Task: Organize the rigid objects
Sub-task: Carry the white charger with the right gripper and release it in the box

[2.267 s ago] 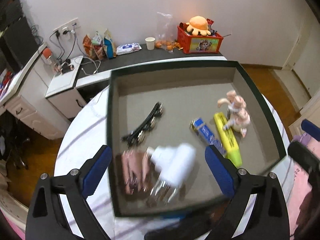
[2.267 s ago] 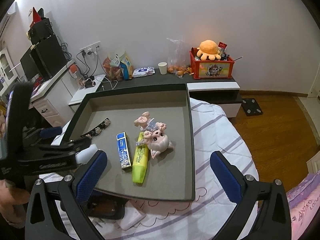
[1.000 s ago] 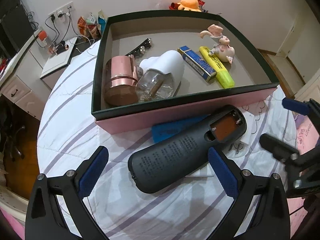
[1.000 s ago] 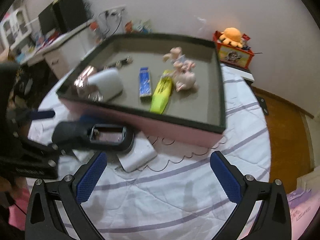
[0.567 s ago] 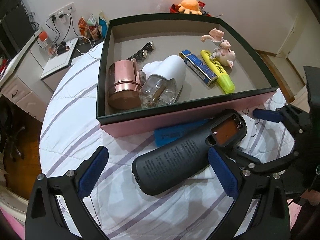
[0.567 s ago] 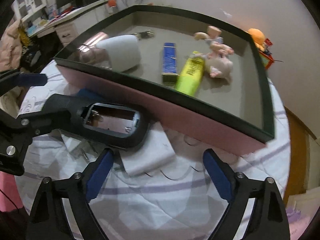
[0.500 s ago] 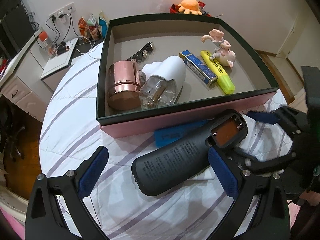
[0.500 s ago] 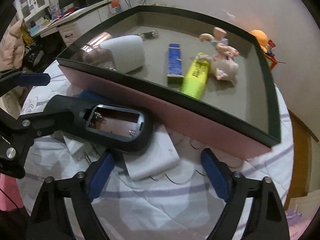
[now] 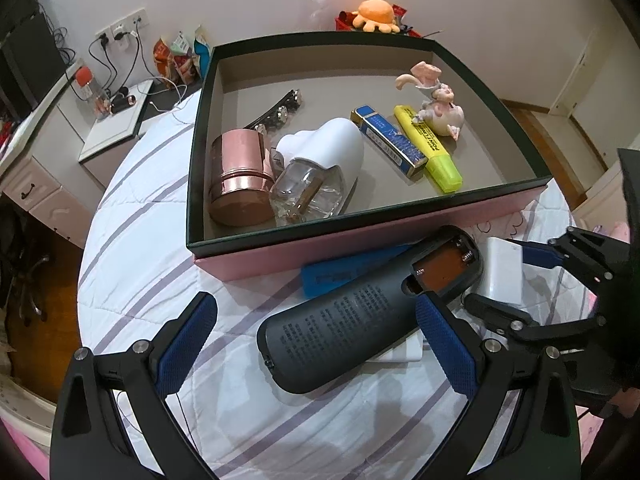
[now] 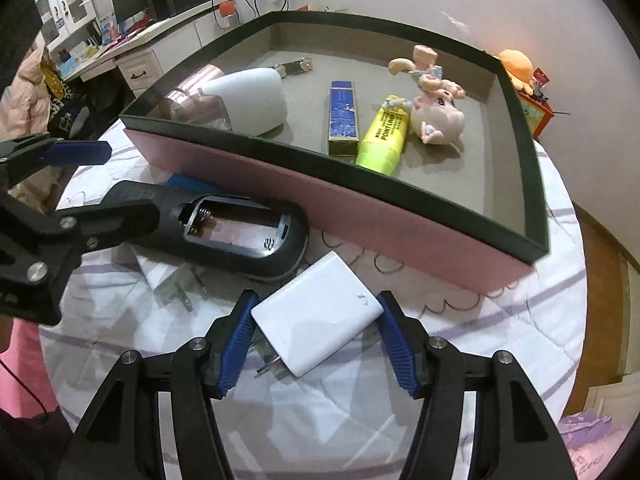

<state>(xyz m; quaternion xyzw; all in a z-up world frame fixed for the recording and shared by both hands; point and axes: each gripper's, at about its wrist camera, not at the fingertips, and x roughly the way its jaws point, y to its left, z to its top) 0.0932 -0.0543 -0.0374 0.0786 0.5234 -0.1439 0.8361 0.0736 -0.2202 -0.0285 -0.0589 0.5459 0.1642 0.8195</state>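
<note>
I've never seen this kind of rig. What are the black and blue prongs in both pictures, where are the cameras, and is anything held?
No robot: a person holds two handheld grippers, each with a fisheye camera looking along its blue-padded fingers. The left gripper is open over a black remote lying back-up, its battery bay uncovered. The right gripper has closed around a white charger on the striped cloth; contact looks likely, not certain. Beside them, a box holds a highlighter, a figurine and other small items.
</note>
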